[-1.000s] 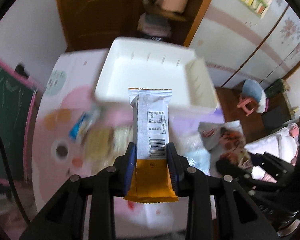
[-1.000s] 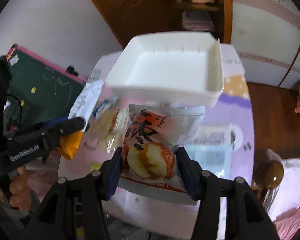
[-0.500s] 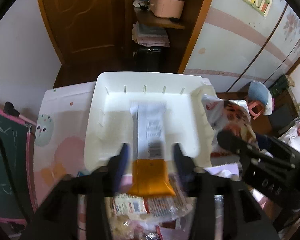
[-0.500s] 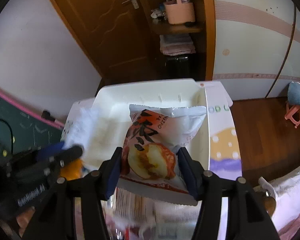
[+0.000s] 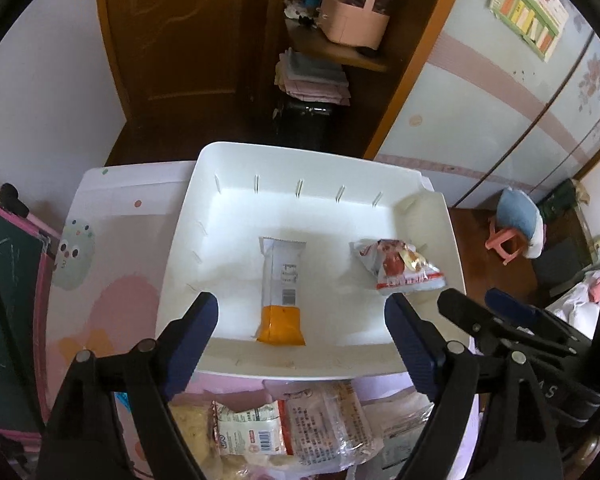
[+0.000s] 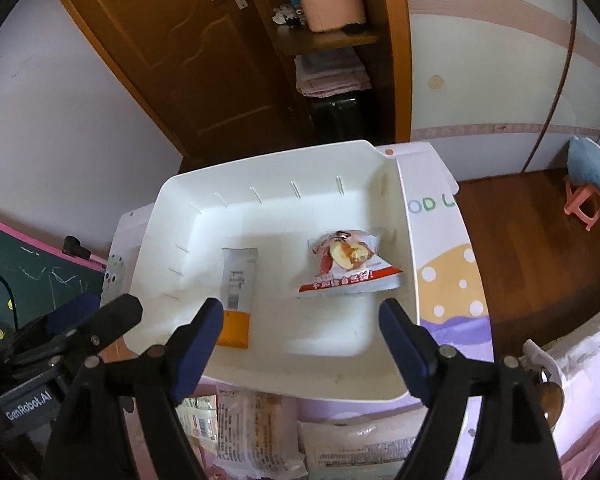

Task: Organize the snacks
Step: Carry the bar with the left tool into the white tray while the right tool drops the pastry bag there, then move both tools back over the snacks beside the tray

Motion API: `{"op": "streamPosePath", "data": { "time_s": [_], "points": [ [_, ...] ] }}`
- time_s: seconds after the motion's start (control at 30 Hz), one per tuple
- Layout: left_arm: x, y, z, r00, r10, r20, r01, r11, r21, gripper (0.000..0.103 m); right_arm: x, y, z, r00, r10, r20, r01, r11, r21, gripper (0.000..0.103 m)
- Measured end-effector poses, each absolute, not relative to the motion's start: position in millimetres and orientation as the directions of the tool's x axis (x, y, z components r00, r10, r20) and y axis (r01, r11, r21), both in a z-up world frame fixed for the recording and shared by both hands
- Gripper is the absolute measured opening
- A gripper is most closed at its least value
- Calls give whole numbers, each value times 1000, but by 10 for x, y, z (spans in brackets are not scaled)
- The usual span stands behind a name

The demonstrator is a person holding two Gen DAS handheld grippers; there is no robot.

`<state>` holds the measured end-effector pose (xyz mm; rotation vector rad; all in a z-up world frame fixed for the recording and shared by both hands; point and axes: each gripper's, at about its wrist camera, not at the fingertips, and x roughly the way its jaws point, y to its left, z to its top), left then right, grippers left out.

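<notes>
My left gripper (image 5: pixel 300 316) hangs over the near rim of the shallow white plastic tray (image 5: pixel 260 360), its jaws having just been opening and now spread wide with nothing pressed between the blue pads. Lying flat on the tray floor, straight ahead of it and close to the near wall, is the long white snack bar wrapper with the orange end (image 5: pixel 282 292), orange end toward me. My right gripper (image 6: pixel 300 316) is likewise wide apart, its jaws having just been opening too, and holds nothing. Ahead of it, nearer the tray's right wall, rests the puffy white and red snack bag printed with apple slices (image 6: pixel 348 264), well apart from the bar. The tray sits on the worktop (image 5: pixel 100 280), which has a pastel cartoon-print cover, toward its far edge. Along the worktop's near edge, just under both grippers, lies a loose heap of clear and white snack packets (image 5: pixel 292 432), outside the tray.
</notes>
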<state>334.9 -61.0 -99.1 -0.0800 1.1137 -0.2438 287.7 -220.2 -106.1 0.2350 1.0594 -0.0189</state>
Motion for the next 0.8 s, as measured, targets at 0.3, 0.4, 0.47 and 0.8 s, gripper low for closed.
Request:
{"op": "streamPosePath", "data": {
  "time_s": [0.3, 0.4, 0.47, 0.8],
  "points": [
    [3150, -563, -861, 450, -217, -867, 152, 975, -165, 84, 2661, -2224, -911, 524, 86, -848, 155, 969, 194, 81],
    [3052, -567, -771, 477, -192, -857, 159, 979, -131, 84, 2586, -2216, -841, 531, 81, -843, 159, 968, 194, 81],
    [2968, -557, -696, 488, -192, -852, 160, 979, -128, 84, 2515, -2194, -781, 541, 78, -837, 155, 969, 190, 81],
    [2479, -488, -321, 515, -185, -837, 167, 979, -114, 84, 2029, -2063, -406, 597, 86, -798, 113, 975, 189, 81]
  ]
}}
